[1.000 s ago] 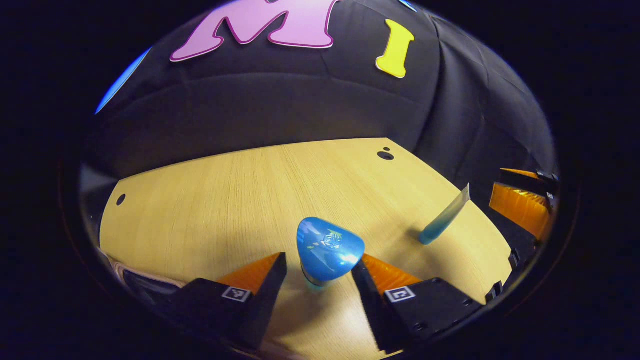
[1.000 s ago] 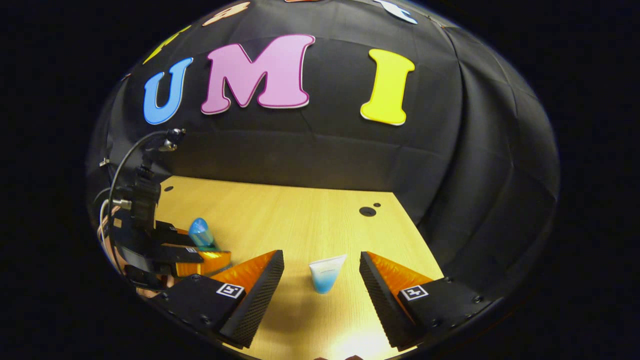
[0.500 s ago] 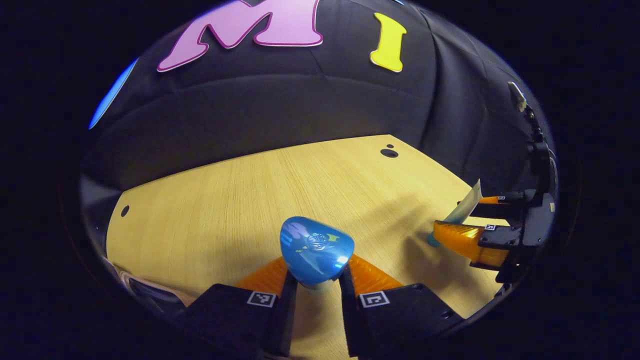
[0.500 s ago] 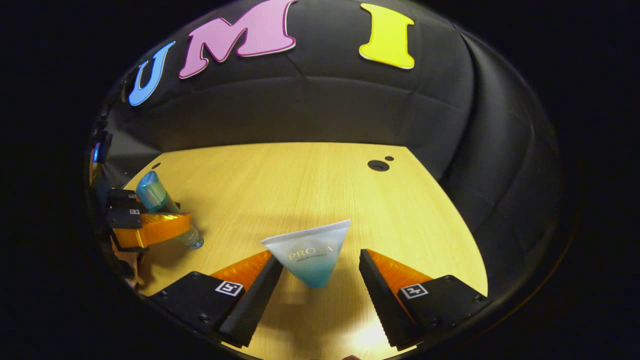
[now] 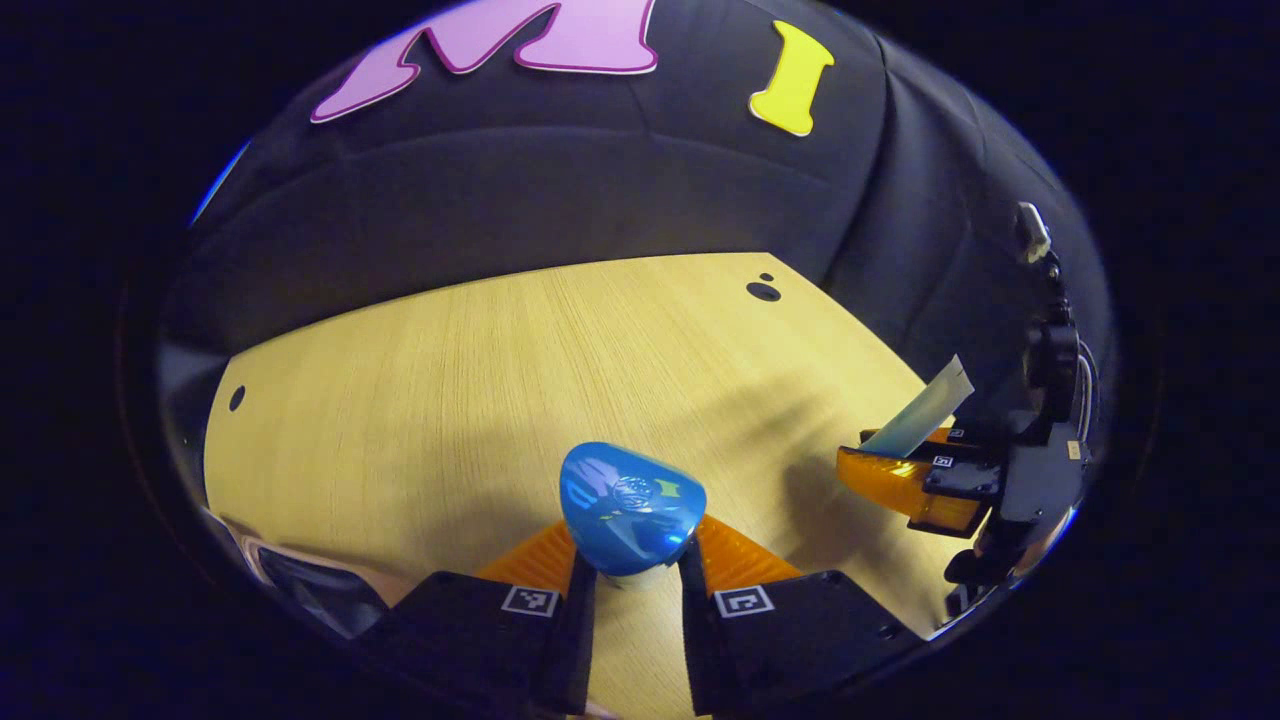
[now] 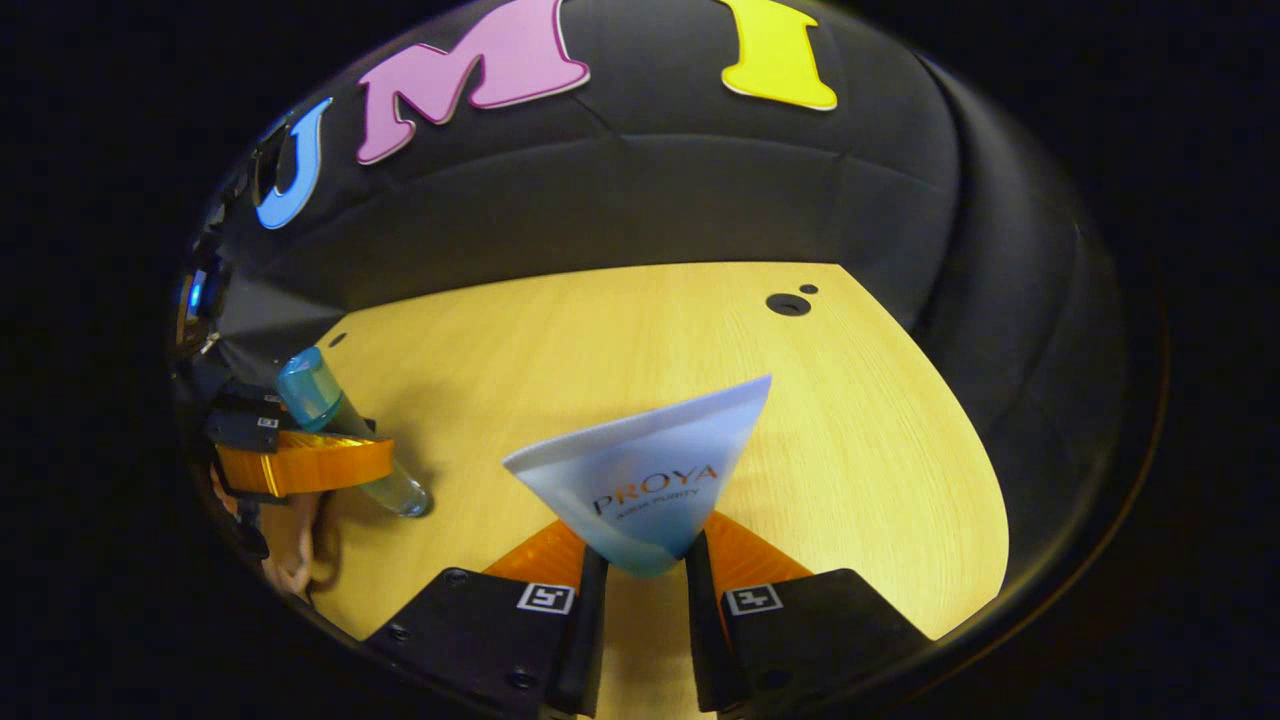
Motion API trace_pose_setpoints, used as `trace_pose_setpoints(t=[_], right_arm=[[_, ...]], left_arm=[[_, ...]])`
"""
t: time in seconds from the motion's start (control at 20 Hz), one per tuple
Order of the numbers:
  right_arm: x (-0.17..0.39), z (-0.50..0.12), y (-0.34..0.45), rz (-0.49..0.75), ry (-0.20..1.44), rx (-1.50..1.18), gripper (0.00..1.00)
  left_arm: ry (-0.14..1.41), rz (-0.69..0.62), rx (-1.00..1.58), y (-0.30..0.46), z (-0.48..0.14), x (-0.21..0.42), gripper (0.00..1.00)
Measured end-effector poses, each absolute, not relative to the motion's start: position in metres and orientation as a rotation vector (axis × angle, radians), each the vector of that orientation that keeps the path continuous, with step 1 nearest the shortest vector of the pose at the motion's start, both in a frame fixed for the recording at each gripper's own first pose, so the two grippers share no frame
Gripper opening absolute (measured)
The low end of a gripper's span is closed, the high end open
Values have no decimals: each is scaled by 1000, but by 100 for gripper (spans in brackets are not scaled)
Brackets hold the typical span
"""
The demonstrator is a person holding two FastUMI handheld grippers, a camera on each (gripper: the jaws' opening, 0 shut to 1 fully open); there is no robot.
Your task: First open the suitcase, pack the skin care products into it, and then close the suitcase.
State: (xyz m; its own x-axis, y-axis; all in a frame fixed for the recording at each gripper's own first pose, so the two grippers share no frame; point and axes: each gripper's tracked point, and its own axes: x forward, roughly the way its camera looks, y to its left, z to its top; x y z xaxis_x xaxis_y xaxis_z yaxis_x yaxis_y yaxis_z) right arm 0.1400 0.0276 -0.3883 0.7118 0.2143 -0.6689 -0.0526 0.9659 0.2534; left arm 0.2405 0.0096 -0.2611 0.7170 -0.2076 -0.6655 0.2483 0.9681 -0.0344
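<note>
Left gripper [image 5: 632,590] fingers clenched on upright blue-capped bottle [image 5: 630,505]; right gripper [image 6: 637,590] fingers clamp tube [image 6: 645,485], crimp end up, above surface [image 6: 620,340].

Staged recording booth, not lived-in home. Black cloth wall [image 6: 650,200] hanging close behind and wrapping around right side. Pale wood-grain counter [image 5: 480,400] sitting bare under strong light, round cable holes [image 5: 763,291] showing near corners. Cabled handheld rig [image 5: 1045,400] working at counter's edge.
</note>
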Motion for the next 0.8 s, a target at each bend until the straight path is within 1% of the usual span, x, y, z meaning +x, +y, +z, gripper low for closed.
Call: trace_pose_setpoints(t=[0.15,0.2,0.25,0.35,0.4,0.5,0.6,0.7,0.8], right_arm=[[113,-333,62,226,721,262,40],[101,-316,79,264,705,266,40],[94,-305,93,288,690,262,40],[79,-290,121,335,677,264,39],[73,-283,137,358,672,276,39],[62,-272,169,401,663,287,39],[48,-268,194,435,669,283,39],[35,-257,214,458,670,296,39],[24,-253,223,467,680,285,39]], left_arm=[[773,-291,65,53,-216,176,42],[814,-299,91,82,-202,143,42],[856,-290,111,106,-195,120,46],[952,-253,134,154,-194,81,46],[1009,-237,139,176,-200,60,42],[1194,-209,145,214,-229,22,42],[1327,-194,151,220,-264,6,42],[1392,-152,135,215,-283,9,42],[1420,-123,122,221,-306,15,42]])
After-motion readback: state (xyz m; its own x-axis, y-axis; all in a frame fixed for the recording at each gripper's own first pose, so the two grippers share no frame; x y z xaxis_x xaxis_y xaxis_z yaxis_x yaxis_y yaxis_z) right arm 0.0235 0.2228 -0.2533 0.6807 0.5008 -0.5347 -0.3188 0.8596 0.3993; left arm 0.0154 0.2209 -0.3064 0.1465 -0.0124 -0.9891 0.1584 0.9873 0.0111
